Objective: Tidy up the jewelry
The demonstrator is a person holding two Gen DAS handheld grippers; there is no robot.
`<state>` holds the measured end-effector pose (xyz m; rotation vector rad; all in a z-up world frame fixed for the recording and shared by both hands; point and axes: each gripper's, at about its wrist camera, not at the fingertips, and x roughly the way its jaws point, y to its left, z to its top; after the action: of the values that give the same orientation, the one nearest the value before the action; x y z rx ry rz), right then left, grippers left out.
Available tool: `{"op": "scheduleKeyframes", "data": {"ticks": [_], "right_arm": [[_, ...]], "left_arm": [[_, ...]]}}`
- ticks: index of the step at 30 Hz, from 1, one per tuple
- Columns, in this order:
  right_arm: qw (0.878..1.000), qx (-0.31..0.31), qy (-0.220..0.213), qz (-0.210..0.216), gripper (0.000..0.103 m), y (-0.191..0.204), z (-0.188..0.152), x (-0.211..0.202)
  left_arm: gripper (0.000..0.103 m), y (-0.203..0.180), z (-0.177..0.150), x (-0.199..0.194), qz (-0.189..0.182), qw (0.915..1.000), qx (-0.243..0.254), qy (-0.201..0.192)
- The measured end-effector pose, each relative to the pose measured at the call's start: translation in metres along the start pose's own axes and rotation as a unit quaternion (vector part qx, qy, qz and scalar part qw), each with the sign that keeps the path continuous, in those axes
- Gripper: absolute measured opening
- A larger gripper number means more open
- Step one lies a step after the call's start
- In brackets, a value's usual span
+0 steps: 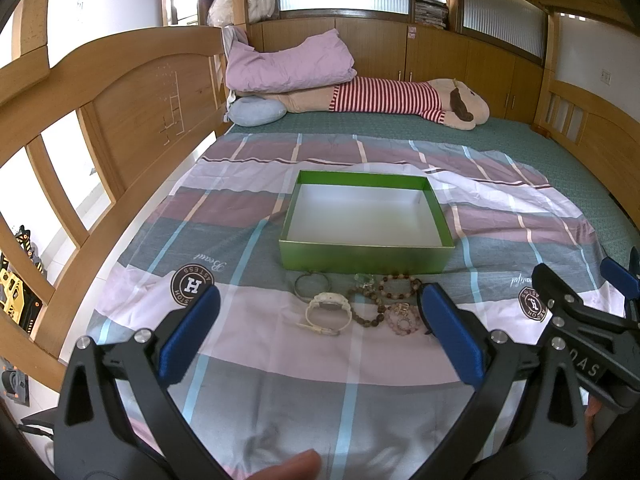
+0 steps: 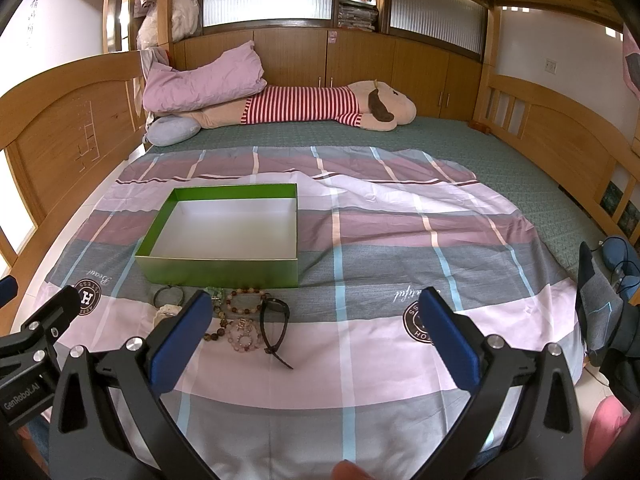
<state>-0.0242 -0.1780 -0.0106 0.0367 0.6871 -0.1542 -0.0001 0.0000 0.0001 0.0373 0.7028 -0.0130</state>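
Claws, left (image 1: 320, 320) and right (image 2: 316, 328), both spread wide, empty, low over plaid bedsheet (image 2: 360, 360). Beyond: white watch (image 1: 328, 312), bead bracelets (image 1: 396, 292), dark glasses (image 2: 274, 320) clustered just before empty green box (image 1: 366, 258). Opening step judged: first pick pending. Open bed rightward; headboard (image 1: 132, 92) left.

Bed (image 1: 560, 152): plaid sheet (image 1: 280, 360), plush toy (image 1: 400, 100)
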Motion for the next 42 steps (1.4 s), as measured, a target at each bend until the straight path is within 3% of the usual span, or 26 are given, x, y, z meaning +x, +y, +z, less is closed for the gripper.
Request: {"op": "scheduleKeyframes", "data": {"ticks": [42], "right_arm": [[1.0,0.001,0.006,-0.004,0.1,-0.0028,0.001,-0.0024]], "left_arm": [[0.1,-0.0038,-0.0031,0.0016,-0.005,1.0,0.001,0.003]]}}
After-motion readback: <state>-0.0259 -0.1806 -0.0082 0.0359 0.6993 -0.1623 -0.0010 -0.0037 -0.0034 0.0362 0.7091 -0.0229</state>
